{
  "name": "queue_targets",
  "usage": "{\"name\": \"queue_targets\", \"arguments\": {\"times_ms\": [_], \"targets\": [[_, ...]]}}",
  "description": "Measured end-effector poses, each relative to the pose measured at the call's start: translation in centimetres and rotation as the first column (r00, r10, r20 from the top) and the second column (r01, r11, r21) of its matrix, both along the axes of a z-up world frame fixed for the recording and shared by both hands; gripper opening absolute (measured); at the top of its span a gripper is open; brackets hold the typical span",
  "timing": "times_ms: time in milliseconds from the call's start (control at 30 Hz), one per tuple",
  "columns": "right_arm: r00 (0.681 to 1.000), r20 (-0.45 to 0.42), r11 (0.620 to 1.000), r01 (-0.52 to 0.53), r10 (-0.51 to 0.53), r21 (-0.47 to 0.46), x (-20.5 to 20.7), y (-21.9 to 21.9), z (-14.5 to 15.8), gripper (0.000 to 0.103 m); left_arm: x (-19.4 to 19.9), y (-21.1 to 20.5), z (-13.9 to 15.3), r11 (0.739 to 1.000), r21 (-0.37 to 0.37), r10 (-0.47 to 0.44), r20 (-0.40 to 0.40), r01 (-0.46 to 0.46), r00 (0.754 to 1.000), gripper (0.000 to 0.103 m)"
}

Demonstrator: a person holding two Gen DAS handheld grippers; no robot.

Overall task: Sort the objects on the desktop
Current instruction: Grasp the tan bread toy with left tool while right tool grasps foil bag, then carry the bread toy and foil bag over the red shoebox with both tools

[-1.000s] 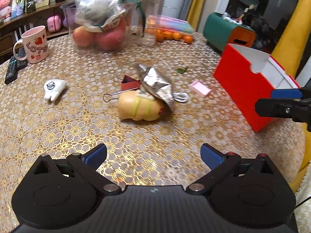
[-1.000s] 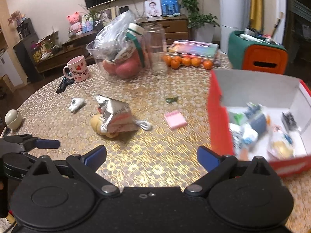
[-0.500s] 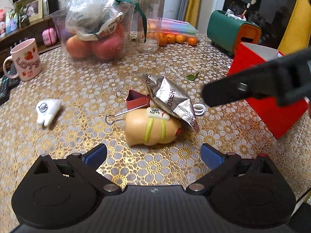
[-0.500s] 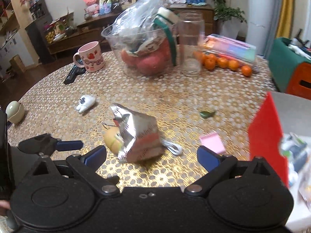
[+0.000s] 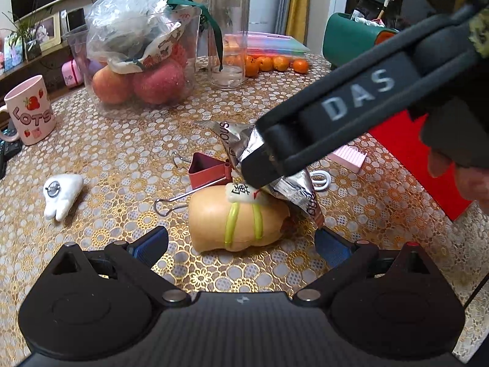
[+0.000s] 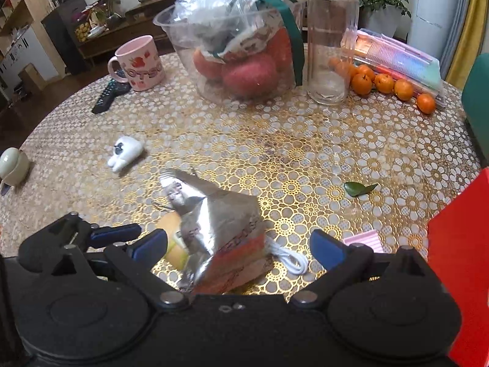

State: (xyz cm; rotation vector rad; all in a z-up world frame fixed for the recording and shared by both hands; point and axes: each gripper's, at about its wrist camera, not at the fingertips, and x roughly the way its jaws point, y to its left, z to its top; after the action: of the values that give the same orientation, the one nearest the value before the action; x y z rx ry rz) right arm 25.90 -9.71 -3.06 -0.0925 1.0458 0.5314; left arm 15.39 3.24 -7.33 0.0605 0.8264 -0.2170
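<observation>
Beside red box (image 5: 428, 165): crumpled silver foil packet (image 6: 220, 232) unsorted, right gripper (image 6: 238, 244) jaws apart around it; left gripper (image 5: 241, 244) apart

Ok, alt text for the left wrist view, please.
The right gripper reaches in from the right over a silver foil packet lying on a tan squishy toy. The left gripper, fingers open, faces both; a red binder clip lies behind.
</observation>
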Motion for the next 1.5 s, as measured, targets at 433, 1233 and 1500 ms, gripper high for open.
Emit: {"name": "queue_targets", "arguments": {"times_ms": [433,1233,1500], "targets": [[1.0,-0.027,1.0,0.004,-0.003,0.029,1.3,0.3,-1.6,0.094,0.9,-0.5,-1.2,1.0,0.017,0.015,0.006,-0.015,1.0,0.088],[1.0,-0.025,0.997,0.007,-0.005,0.071,0.1,-0.6,-0.6,0.058,0.2,0.3,-0.5,0.998,-0.036,0.057,0.022,-0.056,0.998,0.072],[1.0,-0.019,0.996,0.02,-0.019,0.083,-1.2,-1.9,0.3,0.058,-1.1,0.6,0.3,0.997,-0.048,0.066,0.018,-0.065,0.998,0.072]]}}
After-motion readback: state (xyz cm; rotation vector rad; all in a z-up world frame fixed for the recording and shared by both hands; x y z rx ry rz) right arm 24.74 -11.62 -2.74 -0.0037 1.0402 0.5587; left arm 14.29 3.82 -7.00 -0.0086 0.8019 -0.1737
